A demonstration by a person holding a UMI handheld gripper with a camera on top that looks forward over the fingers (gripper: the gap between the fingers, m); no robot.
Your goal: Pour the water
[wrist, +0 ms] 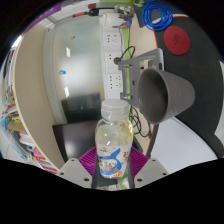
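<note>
Standing upright between the fingers, the water bottle is pinched by the gripper, both purple pads pressing its sides; the grey funnel-shaped cup sits just beyond it to the right, mouth tilted toward the bottle's cap

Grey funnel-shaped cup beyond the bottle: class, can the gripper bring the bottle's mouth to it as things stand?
Probably yes. The gripper holds the clear plastic water bottle, and nothing visible lies between it and the grey funnel-shaped cup just beyond.

Bottle btwn fingers; grey funnel close ahead-right, power strip beyond.
</note>
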